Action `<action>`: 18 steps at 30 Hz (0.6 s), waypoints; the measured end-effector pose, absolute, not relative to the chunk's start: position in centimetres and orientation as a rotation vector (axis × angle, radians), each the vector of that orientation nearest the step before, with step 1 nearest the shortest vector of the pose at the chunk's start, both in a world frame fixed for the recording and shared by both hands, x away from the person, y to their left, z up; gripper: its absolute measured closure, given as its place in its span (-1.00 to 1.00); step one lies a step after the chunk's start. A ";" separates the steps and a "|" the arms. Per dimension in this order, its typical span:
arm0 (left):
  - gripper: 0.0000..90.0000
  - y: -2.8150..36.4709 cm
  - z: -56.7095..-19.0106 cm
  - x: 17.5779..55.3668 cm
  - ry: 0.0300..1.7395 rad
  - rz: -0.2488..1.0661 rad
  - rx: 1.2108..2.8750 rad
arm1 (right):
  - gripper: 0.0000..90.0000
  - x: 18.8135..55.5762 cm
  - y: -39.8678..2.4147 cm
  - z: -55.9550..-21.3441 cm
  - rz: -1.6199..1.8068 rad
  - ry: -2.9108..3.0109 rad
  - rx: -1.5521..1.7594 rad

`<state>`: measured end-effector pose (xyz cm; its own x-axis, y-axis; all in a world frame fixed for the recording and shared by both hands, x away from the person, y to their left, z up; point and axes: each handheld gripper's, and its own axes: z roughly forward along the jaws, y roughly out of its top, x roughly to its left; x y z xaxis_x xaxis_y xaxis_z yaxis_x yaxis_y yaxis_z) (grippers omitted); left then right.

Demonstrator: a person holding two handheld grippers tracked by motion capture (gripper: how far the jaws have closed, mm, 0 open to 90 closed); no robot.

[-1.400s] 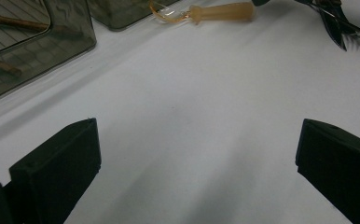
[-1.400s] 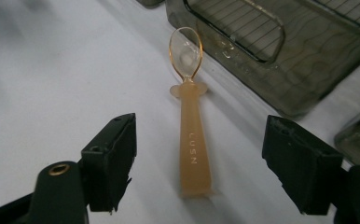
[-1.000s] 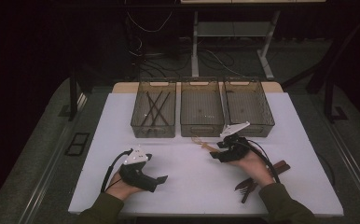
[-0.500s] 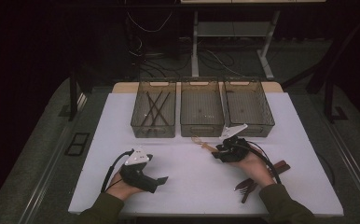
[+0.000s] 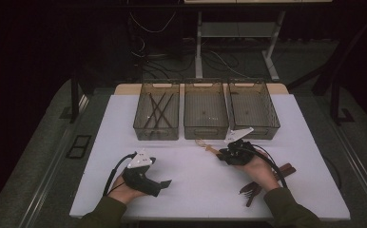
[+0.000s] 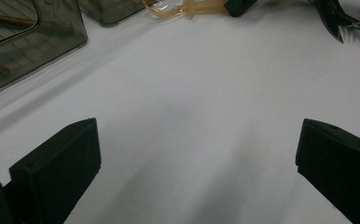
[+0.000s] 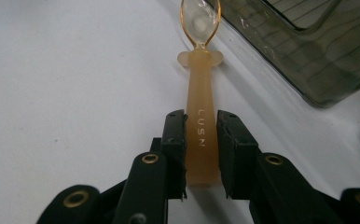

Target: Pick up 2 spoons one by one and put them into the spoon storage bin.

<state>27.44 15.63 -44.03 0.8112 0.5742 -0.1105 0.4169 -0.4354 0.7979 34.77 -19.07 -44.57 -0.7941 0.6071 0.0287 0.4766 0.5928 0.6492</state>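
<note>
Nearest the person, the left gripper (image 5: pixel 165 182) rests low on the white worktop (image 5: pixel 191 185), held in the left hand (image 5: pixel 124 192). Its fingers (image 6: pixel 59 163) stand wide apart with only bare worktop between them, gripping nothing. A little farther along the near edge, on the right, some dark cutlery (image 5: pixel 253 191) lies beside the right forearm.

Past that, the right hand (image 5: pixel 257 164) holds the right gripper (image 5: pixel 222 156), pointed toward the trays. The amber spoon (image 7: pixel 199 112) lies flat on the worktop with its handle running straight between this gripper's fingers (image 7: pixel 174 140) and its clear bowl pointing away, toward the trays. These fingers have just been closing, and now sit snug against both sides of the handle's near end.

The right gripper view shows that contact plainly, and raised lettering on the handle; the high view gives only a small amber sliver (image 5: pixel 209 147) ahead of the gripper. The left gripper view catches the spoon (image 6: pixel 187 8) far off at its top edge.

Farthest back, three smoky clear trays stand in a row: the left tray (image 5: pixel 156 114) holds dark sticks, the middle tray (image 5: pixel 206 114) and the right tray (image 5: pixel 253 109) sit just beyond the spoon's bowl.
</note>
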 end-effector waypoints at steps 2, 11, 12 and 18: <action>-1.00 15.6 -44.0 27.4 0.727 0.221 2.092 | 0.65 34.8 -19.1 -44.6 0.991 2.622 0.919; -1.00 15.6 -44.0 27.4 0.721 0.223 2.093 | 0.65 35.0 -19.8 -44.0 1.030 2.628 0.969; -1.00 15.6 -44.0 27.4 0.719 0.225 2.093 | 0.65 35.0 -20.0 -43.8 1.044 2.627 0.972; -1.00 15.6 -43.9 27.3 0.709 0.230 2.096 | 0.65 34.7 -20.4 -43.0 1.073 2.626 0.979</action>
<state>27.30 15.63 -43.90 0.8194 0.5651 -0.0965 0.4011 -0.4450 0.8007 34.70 -20.40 -43.03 -0.7783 0.6182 0.1101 0.5184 0.5336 0.6682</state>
